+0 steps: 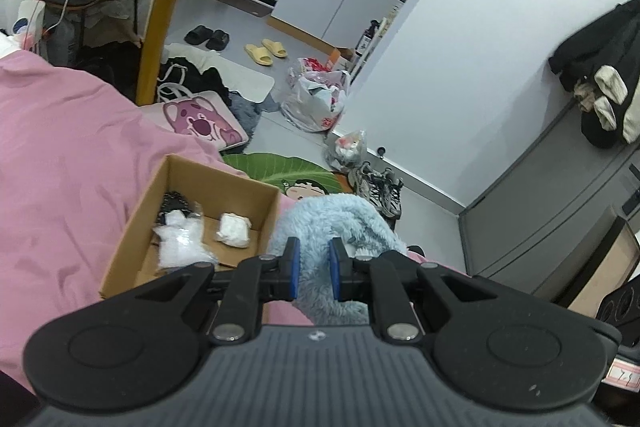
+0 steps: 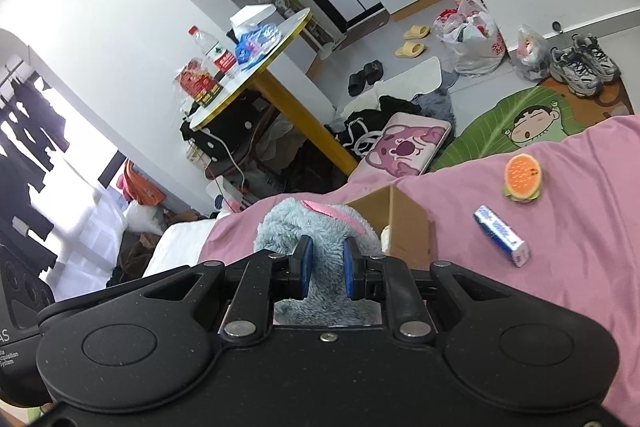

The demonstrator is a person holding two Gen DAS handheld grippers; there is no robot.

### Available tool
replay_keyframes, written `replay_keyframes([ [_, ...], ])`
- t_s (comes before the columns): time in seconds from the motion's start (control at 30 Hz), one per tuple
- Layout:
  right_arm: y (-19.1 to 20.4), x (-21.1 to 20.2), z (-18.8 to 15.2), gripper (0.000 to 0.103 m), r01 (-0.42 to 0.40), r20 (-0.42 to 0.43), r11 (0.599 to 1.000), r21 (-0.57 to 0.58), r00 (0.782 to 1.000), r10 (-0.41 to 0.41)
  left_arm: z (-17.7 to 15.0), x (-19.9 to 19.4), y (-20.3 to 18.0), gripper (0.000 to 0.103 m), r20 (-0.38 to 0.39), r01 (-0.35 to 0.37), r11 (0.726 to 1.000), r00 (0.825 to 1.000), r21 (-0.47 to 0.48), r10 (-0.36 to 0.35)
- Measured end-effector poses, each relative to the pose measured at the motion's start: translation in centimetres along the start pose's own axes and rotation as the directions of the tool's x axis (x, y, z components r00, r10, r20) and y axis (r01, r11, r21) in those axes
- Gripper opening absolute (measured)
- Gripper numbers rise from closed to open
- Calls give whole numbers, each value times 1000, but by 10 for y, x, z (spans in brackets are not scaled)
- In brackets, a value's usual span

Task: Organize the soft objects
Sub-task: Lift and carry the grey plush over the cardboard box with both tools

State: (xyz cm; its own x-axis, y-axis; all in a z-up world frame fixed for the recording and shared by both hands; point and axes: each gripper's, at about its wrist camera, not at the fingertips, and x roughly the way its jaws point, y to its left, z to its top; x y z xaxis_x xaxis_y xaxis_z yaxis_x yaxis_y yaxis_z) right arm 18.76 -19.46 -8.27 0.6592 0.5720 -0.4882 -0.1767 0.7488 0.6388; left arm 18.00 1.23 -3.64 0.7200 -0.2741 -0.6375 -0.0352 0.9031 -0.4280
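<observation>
Blue plush toy (image 1: 344, 223) sits pinched between both left tongs (image 1: 314, 269) and right tongs (image 2: 327, 267), beside the cardboard box (image 1: 192, 187).

On the bed (image 2: 520, 307) a cardboard box (image 1: 132, 247) holds small wrapped packets (image 1: 234, 229). A plush toy (image 1: 340, 223) lies just right of the box. In the right wrist view, a burger toy (image 2: 523, 179) and a small carton (image 2: 502, 235) rest beyond.

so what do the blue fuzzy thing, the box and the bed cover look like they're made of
Blue fuzzy thing: looks like long-pile plush or fleece, matte and shaggy, with a smooth pink fabric patch in the right wrist view; both the left gripper and the right gripper pinch it.
Box: plain brown corrugated cardboard, raw edges, unprinted.
Bed cover: soft woven pink cloth, matte, creased; the fibre is unclear.
</observation>
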Motion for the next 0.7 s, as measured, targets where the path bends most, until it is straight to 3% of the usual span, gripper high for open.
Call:
replay_keyframes([
  [0.33, 25, 46, -11, 16, 8, -75, 999, -32, 997, -10, 12, 5, 51, 14, -12, -40, 997, 999, -71, 39],
  [0.7, 28, 89, -28, 16, 54, -161, 998, -32, 985, -58, 9, 30, 95, 14, -90, -97, 988, 992, -121, 86],
])
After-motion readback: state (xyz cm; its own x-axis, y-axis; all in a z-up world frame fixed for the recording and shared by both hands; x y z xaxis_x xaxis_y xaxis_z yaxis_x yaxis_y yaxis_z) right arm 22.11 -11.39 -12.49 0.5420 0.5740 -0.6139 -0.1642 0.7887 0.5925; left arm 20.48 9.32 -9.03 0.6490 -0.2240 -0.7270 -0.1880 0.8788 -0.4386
